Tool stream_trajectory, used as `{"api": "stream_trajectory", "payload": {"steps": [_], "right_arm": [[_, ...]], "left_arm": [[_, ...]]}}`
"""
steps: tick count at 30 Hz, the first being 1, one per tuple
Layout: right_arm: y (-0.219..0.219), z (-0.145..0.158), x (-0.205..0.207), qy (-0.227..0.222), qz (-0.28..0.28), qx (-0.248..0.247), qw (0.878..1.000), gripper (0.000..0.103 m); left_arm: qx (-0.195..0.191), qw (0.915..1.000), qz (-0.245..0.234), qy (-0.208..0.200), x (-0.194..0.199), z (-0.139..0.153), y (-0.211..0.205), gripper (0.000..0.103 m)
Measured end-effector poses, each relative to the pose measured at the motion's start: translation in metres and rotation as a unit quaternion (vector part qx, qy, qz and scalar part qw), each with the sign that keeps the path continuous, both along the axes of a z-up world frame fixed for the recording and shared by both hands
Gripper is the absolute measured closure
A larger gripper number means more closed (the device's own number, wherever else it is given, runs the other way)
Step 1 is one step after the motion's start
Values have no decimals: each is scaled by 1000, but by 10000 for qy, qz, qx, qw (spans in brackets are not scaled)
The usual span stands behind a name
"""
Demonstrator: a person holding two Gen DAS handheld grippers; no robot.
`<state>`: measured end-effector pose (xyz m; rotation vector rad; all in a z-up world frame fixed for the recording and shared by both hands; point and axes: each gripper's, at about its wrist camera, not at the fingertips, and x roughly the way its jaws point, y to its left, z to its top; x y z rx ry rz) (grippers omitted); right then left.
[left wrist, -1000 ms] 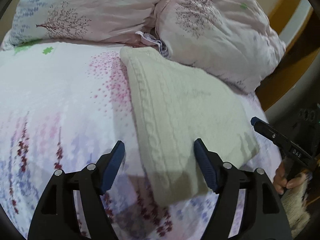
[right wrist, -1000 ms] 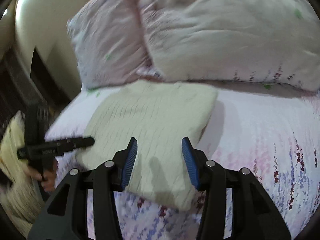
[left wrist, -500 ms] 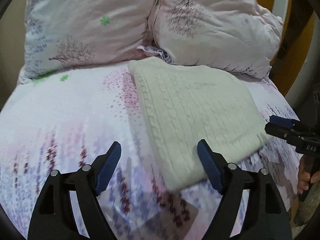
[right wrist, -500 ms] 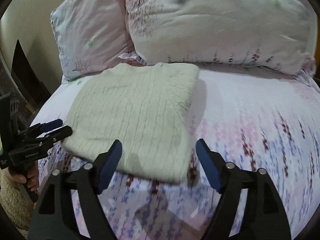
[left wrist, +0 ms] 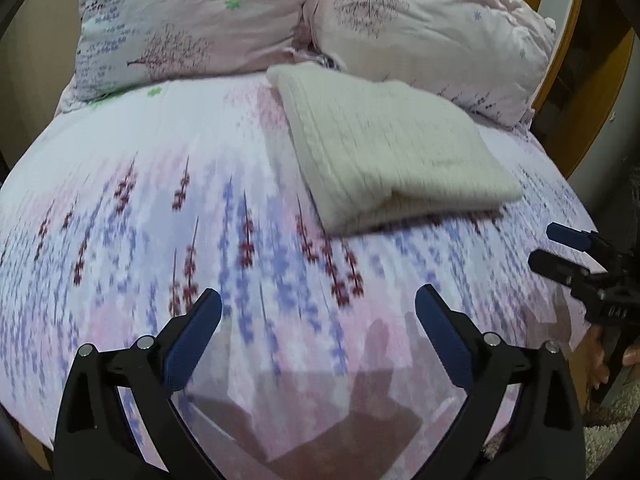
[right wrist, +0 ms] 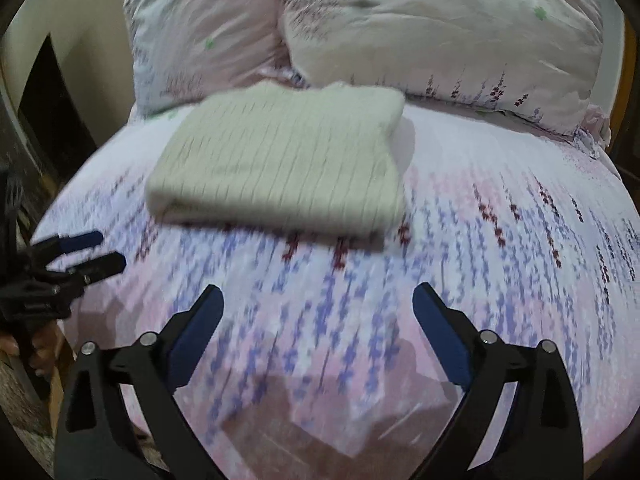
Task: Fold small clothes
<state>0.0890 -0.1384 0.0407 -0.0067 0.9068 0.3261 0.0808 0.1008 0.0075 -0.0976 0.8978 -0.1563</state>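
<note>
**Folded knit left by the pillows, both tools empty**

On the bed point(left wrist: 120, 208), toward twelve o'clock from both cameras, one cream knitted garment point(left wrist: 384, 140) lies folded into a thick, flat rectangle, its far edge touching the two pillows point(left wrist: 192, 20). It rests squarely on the flowered sheet with nothing pressing on it, which suggests it has been set there as a finished fold, up by the pillows, with bare sheet nearer the person.

The left tool point(left wrist: 318, 340) has just been opening; its blue pads stand wide apart with only sheet between them. The right tool point(right wrist: 318, 336) has likewise just been opening and is spread wide, holding nothing. Each shows in the other's view: the right at three o'clock, the left at nine o'clock, both well short of the garment.

Count: one garment, two pillows, two tools. No other clothing is visible.
</note>
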Motion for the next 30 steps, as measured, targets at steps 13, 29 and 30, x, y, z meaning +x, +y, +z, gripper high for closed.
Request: {"api": "stream_trajectory", "payload": {"steps": [13,29,30], "right_arm": [[-4,-22,-16,433,-113,-240,9987,8],[2,-29,-20,356,-182,-595,9974,2],[2,-29,-20,356,-190,-594,9974,2]], "left_arm": [[853,9958,39,315,-13,-15,-29,1],[865,9955,135,375,-15,-15,-28,1],[865,9955,138,373,-15,-15,-28,1]]}}
